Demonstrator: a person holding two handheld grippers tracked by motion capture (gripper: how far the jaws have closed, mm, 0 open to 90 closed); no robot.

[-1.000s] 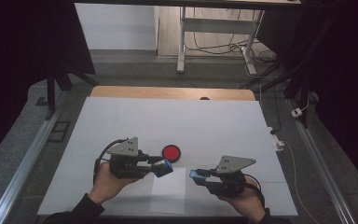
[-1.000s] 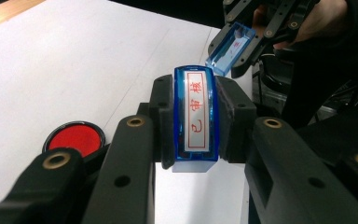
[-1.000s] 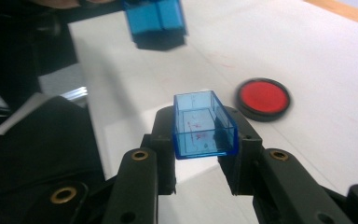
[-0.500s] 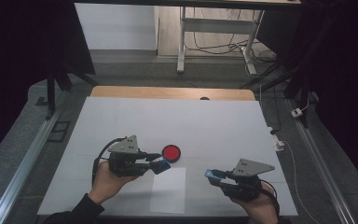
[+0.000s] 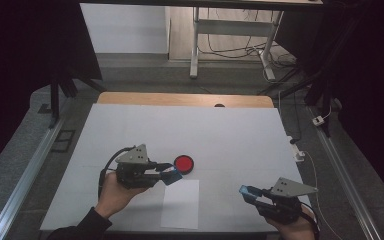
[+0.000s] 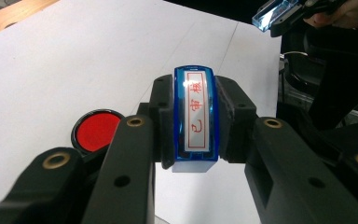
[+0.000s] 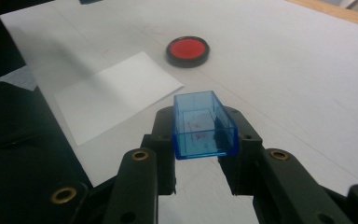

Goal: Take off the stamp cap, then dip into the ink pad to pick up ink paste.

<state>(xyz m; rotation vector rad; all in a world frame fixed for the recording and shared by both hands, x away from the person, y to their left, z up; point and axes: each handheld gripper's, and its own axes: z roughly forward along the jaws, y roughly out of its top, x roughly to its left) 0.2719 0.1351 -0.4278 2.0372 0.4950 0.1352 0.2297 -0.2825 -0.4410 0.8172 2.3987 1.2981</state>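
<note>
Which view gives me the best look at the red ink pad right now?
The right gripper view: the red ink pad sits whole and unobstructed on the table beyond the white paper sheet. The high view shows it whole but small, beside the left gripper. In the left gripper view it is partly hidden behind a jaw.

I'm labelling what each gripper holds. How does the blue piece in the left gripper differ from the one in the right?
The stamp body in the left gripper bears a white face with red characters; the cap in the right gripper is a hollow, open-topped shell. The stamp body sits beside the red ink pad; the cap is held farther off. Both are clear blue plastic, each clamped between black jaws.
</note>
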